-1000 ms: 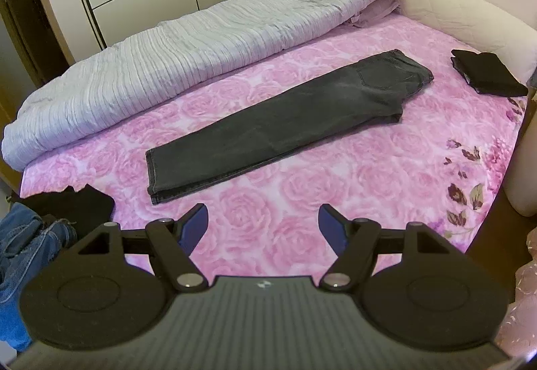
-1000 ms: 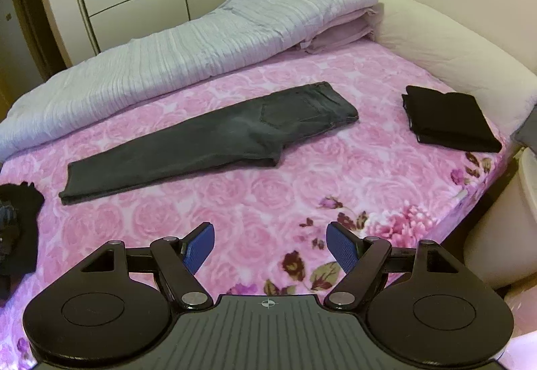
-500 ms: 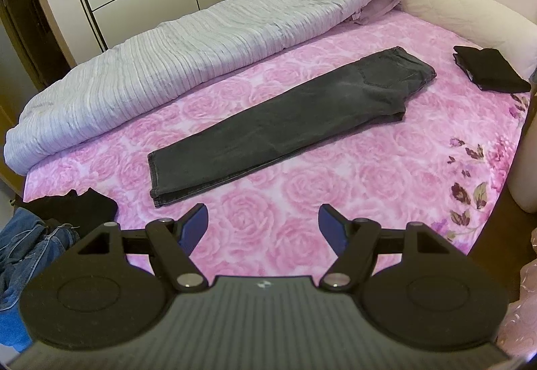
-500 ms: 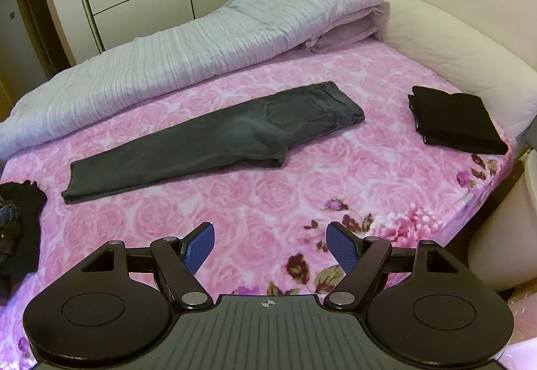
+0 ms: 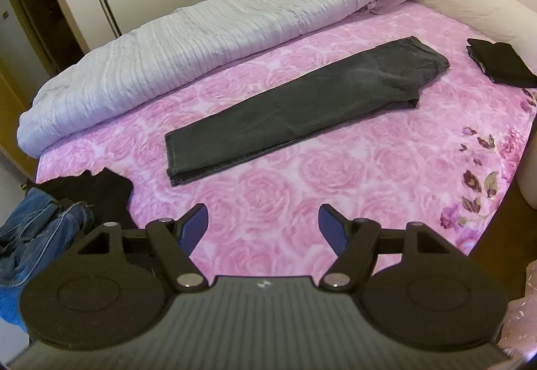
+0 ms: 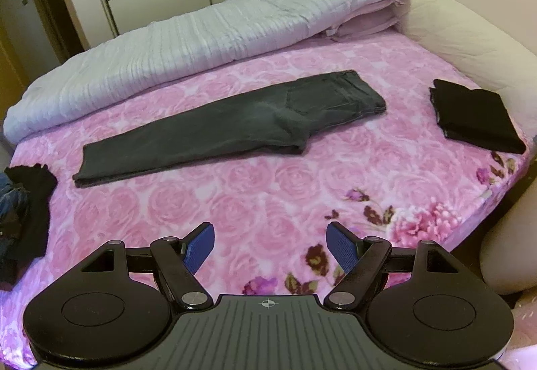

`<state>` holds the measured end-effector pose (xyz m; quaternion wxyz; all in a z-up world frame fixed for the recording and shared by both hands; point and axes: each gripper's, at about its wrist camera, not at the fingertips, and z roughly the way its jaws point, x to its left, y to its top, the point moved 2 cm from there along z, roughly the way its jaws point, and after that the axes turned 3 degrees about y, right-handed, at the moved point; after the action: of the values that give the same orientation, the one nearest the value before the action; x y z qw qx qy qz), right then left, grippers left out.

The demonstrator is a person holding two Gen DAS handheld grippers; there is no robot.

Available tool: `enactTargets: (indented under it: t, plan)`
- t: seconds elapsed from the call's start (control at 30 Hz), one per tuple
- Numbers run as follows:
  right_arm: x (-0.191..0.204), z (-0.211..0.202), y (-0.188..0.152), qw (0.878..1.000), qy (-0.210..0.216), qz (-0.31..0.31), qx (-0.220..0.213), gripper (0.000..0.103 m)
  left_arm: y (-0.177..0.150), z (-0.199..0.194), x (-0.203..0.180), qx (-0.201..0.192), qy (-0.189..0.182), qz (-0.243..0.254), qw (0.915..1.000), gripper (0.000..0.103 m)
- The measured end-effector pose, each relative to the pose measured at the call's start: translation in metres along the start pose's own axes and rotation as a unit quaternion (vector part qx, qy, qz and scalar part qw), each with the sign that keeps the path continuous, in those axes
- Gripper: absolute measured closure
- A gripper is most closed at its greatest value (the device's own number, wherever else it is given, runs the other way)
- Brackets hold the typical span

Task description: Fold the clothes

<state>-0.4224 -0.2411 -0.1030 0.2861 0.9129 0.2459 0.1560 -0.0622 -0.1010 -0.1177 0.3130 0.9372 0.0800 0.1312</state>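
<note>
With the left gripper (image 5: 261, 225) and right gripper (image 6: 270, 244) both spread wide, holding nothing, above the bed's near edge, the dark grey trousers (image 6: 231, 125) lie mid-bed doubled leg-on-leg lengthwise, so crosswise folding appears outstanding, requiring grips at the hem end.

Left black two-finger gripper (image 5: 262, 225): jaws spread wide, blue pads (image 5: 196, 226) facing each other across an empty gap, nothing held, nothing touched. Right black two-finger gripper (image 6: 270, 244): jaws likewise spread wide, ribbed blue pads (image 6: 341, 247) bare, gap empty. Both point forward and slightly downward, held level. No hand or sleeve visible.
</note>
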Motion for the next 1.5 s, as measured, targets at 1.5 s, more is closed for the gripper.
enactTargets:
  t: [1.5]
  plan:
    - [0.434, 0.461, -0.053, 0.773, 0.165, -0.608, -0.074, 0.048, -0.049, 0.254, 0.239, 0.011, 0.077, -0.172, 0.9821, 0.034]
